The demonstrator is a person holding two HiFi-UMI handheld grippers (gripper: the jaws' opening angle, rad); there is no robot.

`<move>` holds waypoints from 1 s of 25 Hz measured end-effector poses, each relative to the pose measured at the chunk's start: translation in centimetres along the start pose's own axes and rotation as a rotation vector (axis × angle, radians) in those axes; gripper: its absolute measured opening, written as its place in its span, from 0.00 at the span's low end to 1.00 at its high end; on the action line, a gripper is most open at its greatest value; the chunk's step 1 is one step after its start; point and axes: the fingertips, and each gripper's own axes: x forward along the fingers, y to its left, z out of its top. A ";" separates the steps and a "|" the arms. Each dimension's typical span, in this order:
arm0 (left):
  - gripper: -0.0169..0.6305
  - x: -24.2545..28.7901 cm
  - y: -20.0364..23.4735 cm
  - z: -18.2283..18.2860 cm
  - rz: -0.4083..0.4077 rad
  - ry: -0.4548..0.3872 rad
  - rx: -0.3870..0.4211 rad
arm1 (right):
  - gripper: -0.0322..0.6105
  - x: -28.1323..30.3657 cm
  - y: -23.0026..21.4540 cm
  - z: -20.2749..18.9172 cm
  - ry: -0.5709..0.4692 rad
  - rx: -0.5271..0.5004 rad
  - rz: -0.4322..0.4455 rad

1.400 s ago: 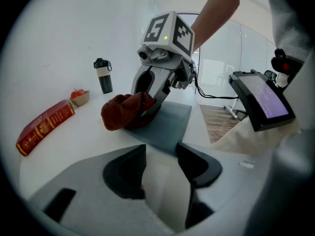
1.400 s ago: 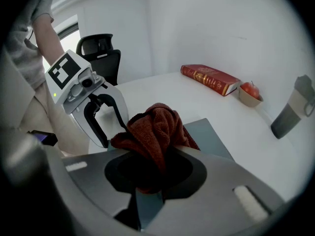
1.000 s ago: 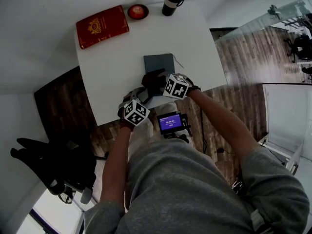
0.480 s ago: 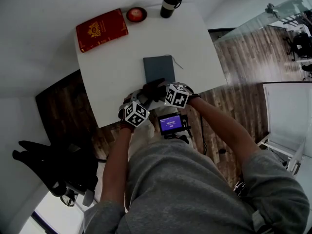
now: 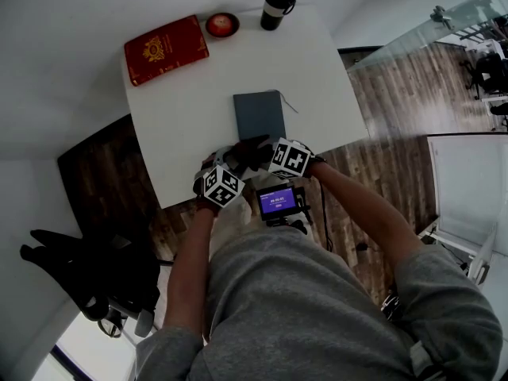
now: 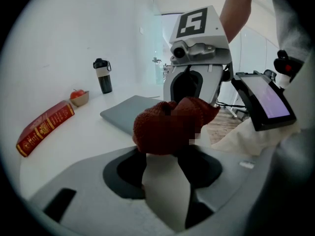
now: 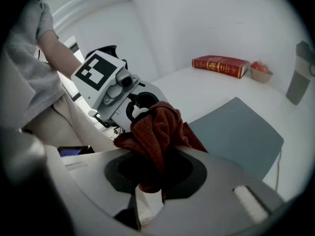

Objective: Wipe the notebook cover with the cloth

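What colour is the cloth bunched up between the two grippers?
Rust red. The bunched terry cloth shows best in the right gripper view.

Office, prob.: glass partition [image 5: 421, 32], swivel chairs [image 5: 486, 71], wood floor [image 5: 397, 101].

Rust-red terry cloth [image 7: 157, 127]. Plain slate-grey notebook [image 5: 259, 115] at centre of the head view, on a white desk [image 5: 190, 125]. Upper left, deep red book [image 5: 166, 48], gold emblem. Top centre, black tumbler [image 5: 278, 3], pale band.
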 end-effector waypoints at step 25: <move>0.35 -0.2 -0.3 0.3 0.001 -0.006 0.006 | 0.20 -6.9 -18.1 5.9 -0.092 -0.199 -0.309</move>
